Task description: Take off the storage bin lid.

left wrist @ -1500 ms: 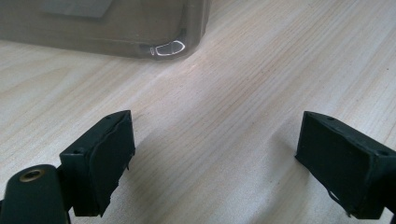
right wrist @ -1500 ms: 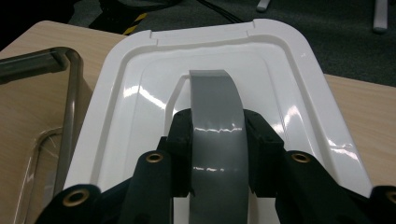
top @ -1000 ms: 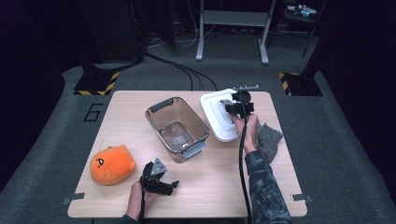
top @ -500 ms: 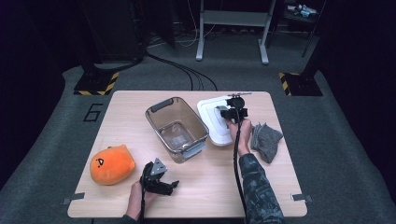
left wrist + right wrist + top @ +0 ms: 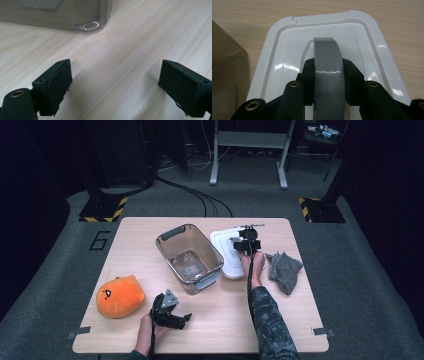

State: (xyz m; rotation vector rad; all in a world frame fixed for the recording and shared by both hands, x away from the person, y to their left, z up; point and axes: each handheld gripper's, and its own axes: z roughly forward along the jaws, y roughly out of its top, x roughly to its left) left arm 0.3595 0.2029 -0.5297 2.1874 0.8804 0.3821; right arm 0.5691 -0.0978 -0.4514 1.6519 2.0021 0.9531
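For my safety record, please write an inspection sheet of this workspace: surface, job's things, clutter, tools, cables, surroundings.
Surface: light wooden table, level.
Job's things: white plastic lid with grey handle, lying on the table beside the clear plastic bin, which is open.
Clutter: orange plush toy at front left; grey cloth right of the lid.
Tools: right tool shut on the lid's handle; left tool open, nothing between its jaws.
Cables: black cable along the right forearm; more on the floor behind.
Surroundings: dark carpet, metal frame legs.
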